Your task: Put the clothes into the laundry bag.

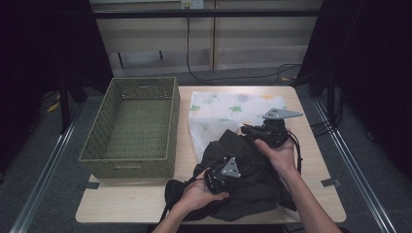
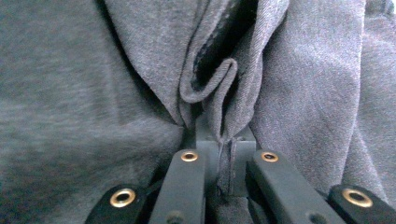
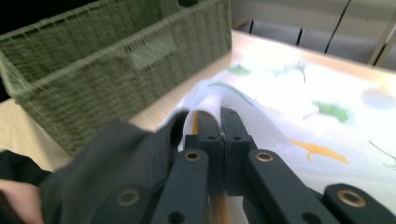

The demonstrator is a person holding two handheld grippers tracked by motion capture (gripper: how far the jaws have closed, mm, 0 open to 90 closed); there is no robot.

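Observation:
A dark grey garment (image 1: 248,179) lies bunched on the front middle of the table. My left gripper (image 1: 224,174) is low on its near left part. In the left gripper view the jaws (image 2: 219,140) are shut, pinching a raised fold of the grey cloth (image 2: 70,116). My right gripper (image 1: 248,130) is at the garment's far edge, beside a white leaf-print cloth (image 1: 228,109). In the right gripper view its jaws (image 3: 223,119) are shut together, and the dark garment (image 3: 116,158) rises up to them from the left, over the white cloth (image 3: 303,93).
A green woven basket (image 1: 127,169) stands on the table's left half, its wall (image 3: 93,88) close to the right gripper's left. The wooden table (image 1: 311,194) has bare strips at the right and front. Cables trail on the floor behind.

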